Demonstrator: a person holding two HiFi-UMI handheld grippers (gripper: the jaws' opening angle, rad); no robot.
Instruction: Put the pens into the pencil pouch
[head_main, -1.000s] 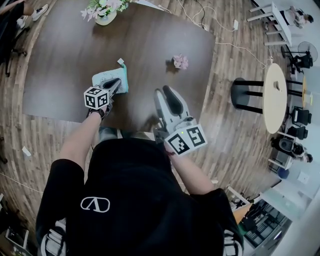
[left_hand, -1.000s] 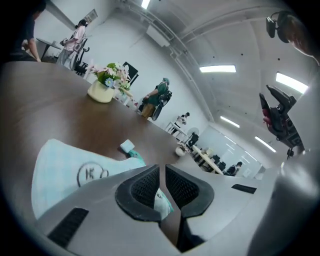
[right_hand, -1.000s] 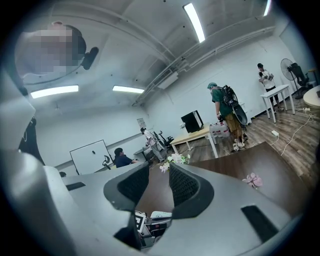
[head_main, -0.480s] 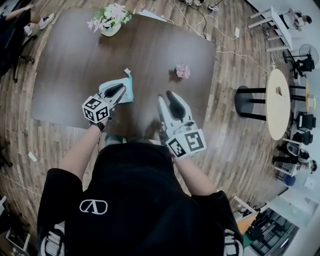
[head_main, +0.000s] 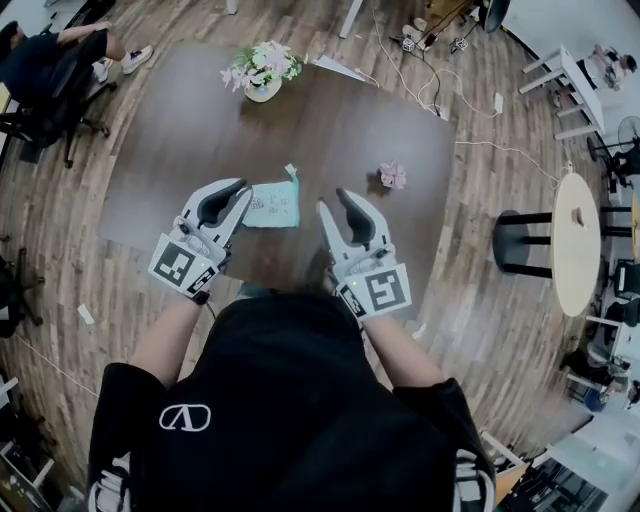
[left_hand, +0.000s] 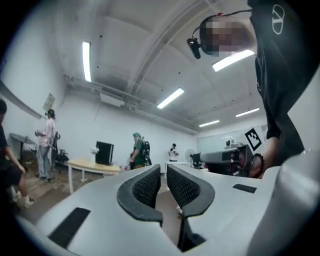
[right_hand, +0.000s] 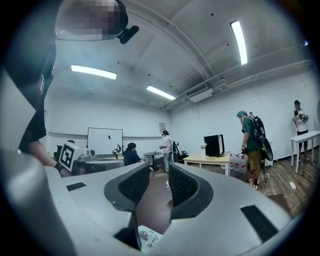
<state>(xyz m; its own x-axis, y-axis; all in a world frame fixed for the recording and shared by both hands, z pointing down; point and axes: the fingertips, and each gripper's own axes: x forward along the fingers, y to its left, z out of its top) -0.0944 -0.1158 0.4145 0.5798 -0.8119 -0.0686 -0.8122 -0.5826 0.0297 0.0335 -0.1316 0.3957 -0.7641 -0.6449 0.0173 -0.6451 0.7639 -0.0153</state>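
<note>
Matt dk wood tabletop, cloth pencil pouch, wood-plank floor

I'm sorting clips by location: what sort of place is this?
Probably an open office or lab workspace: a whiteboard on the wall, a desk with a monitor, and a wood-plank floor.

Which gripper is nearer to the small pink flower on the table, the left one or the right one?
Right. In the head view the right gripper is just below and left of the pink flower; the left gripper is farther left, beyond the pencil pouch.
</note>
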